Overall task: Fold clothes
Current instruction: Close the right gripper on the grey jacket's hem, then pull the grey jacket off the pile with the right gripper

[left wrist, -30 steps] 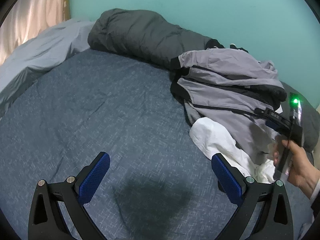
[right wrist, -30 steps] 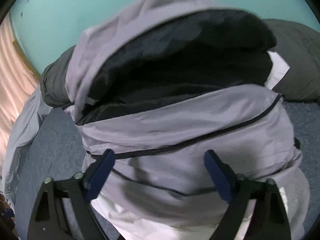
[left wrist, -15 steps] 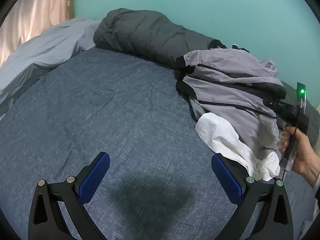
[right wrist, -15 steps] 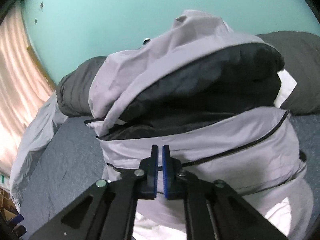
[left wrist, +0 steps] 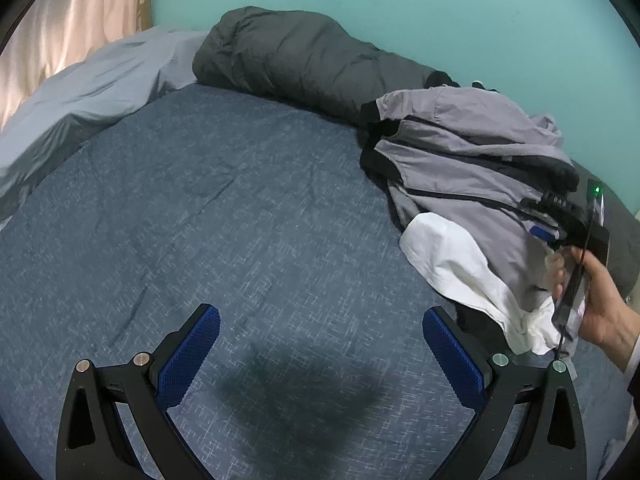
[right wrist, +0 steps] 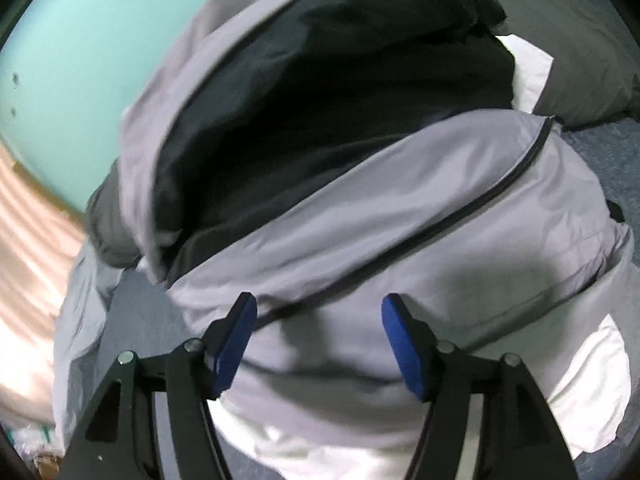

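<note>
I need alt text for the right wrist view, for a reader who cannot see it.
A crumpled grey jacket with dark lining fills the view, lying on a white garment. The right claw is opening just before the jacket, its pads not pressing it.

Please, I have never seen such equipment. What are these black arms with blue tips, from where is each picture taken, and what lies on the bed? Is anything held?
No robot here: a person holds a two-finger gripper in each hand, each with a camera looking along its fingers. One picture is from the left gripper, open over the bare blue bedsheet. It also shows the person's hand holding the other tool. The other picture is from the right gripper, close over a grey jacket with dark lining, which lies on a white garment. Its jaws are opening; the blue pads do not press on cloth. A dark grey duvet lies by the wall. Nothing is held.
</note>
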{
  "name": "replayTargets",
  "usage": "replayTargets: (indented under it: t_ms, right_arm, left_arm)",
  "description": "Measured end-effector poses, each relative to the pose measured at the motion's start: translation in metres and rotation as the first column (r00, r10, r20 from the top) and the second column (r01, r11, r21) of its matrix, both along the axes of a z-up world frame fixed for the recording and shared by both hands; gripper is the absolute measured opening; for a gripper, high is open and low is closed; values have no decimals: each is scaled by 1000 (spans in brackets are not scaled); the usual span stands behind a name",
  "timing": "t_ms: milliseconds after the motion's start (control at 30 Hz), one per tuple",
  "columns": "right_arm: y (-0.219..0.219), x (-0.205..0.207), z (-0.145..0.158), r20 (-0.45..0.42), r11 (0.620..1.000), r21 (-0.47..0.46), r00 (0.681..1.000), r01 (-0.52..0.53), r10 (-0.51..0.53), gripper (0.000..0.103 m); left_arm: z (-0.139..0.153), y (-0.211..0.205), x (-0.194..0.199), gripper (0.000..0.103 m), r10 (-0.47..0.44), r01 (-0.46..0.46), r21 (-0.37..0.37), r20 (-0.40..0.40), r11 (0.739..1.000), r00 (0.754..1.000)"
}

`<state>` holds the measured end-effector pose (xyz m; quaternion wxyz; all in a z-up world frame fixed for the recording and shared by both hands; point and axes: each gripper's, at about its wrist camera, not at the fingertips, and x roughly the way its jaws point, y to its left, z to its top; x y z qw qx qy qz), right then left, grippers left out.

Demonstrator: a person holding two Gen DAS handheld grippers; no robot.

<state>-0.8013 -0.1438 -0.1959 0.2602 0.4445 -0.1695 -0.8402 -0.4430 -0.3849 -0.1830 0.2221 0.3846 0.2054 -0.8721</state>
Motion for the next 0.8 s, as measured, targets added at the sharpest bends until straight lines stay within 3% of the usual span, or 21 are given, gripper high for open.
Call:
replayTargets:
  t_ms: [67,133,200,267,367,600,800]
  right_arm:
    - [-1,-9,-2,10,1000,-21,1000,18,-18,66]
    - [-9,-13,-1,-17,999,36,1000,19,-18,62]
    - [-20,-9,5,-90,994,110,996,-3,13,40]
    - [-23,-5,10,-130,993,108,990,-37,51,23]
    - [-16,1,21,-192,991,121,979,-49,72,8]
    - [6,24,65,-297,993,71,948,-92,109,4]
    - [33,82,105,-359,982,11,916,-186,178,3]
  left_arm:
    - [-2,-2,-2,103,-3,3,-6,5,1000,1000]
    - [-4,-4,-2,103,0,0,-12,7,1000,1000]
    - [-5,-6,-3,103,4,-4,-16,9,1000,1000]
    - [-6,-6,-4,103,5,-5,-6,9,1000,1000]
    - [-6,-2,-4,103,-3,3,2,3,1000,1000]
    - [9,10,7,103,-13,13,-10,-17,1000,1000]
    - [27,17,29,103,-5,4,-17,-42,1000,999]
